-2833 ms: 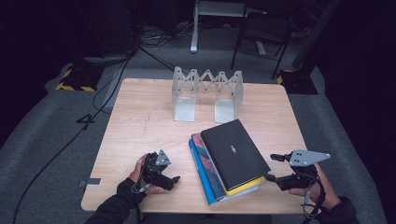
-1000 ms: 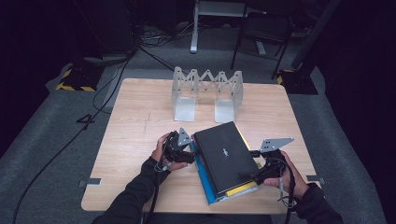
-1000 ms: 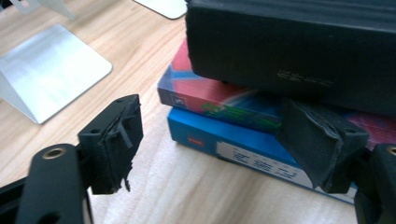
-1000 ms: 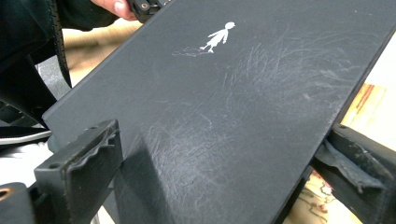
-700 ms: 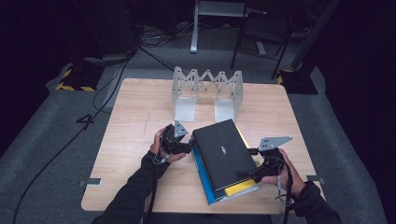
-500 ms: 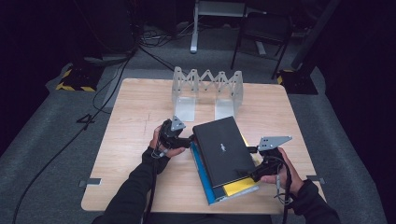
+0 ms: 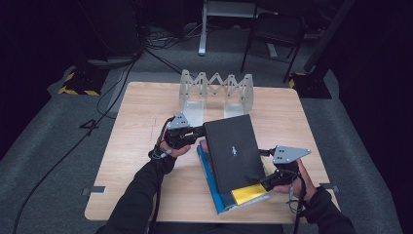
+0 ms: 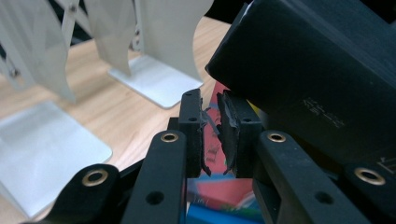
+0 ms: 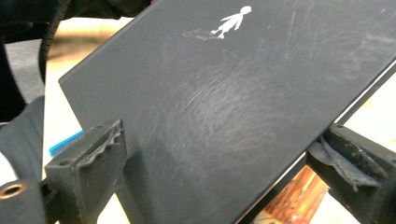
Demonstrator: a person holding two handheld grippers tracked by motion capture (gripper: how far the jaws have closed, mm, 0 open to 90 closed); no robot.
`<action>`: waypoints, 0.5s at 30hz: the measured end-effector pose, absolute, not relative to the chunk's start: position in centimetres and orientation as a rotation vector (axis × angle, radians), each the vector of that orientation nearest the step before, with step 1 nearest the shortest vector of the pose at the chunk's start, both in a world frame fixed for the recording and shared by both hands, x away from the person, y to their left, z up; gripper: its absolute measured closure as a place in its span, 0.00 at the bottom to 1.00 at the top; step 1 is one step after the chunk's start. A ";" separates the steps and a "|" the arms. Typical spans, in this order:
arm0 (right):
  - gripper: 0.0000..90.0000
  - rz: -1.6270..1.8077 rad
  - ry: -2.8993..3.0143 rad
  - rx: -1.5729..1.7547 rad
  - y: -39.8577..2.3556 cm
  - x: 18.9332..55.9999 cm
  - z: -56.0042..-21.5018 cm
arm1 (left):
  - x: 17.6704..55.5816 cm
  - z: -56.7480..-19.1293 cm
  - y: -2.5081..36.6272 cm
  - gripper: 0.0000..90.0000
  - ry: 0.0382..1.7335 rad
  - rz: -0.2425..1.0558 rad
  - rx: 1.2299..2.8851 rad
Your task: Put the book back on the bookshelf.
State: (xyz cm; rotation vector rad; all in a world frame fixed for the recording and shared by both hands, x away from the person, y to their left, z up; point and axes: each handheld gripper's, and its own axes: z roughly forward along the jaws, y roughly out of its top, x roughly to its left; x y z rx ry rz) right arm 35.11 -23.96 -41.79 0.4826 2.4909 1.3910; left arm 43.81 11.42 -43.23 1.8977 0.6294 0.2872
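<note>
The black book [image 7: 233, 151] lies on top of a stack of books [image 7: 229, 200] near the front of the tabletop [image 7: 141, 117], its far left corner lifted off the red book [image 8: 219, 189] below it, so the cover tilts. In your right gripper view, a small white figure is printed on the scuffed cover. Your left gripper [image 7: 200, 130] sits at that raised far corner; its jaws have just been closing and now stand almost together, with a thin edge of the black book's cover pinched between the pads. Your right gripper [image 7: 253, 181] is at the book's near right corner, jaws set wide with the cover between them; you cannot tell from the pictures whether the pads press on it. Below the black book show a yellow book [image 7: 248, 193] and a blue book [image 7: 210, 180]. Behind the stack, a grey folding book rack [image 7: 216, 92] stands at the far side of the tabletop.
</note>
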 end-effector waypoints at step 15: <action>0.45 1.467 2.301 0.500 -24.7 35.7 -40.0 | 42.7 -36.7 8.6 0.91 0.596 0.384 1.899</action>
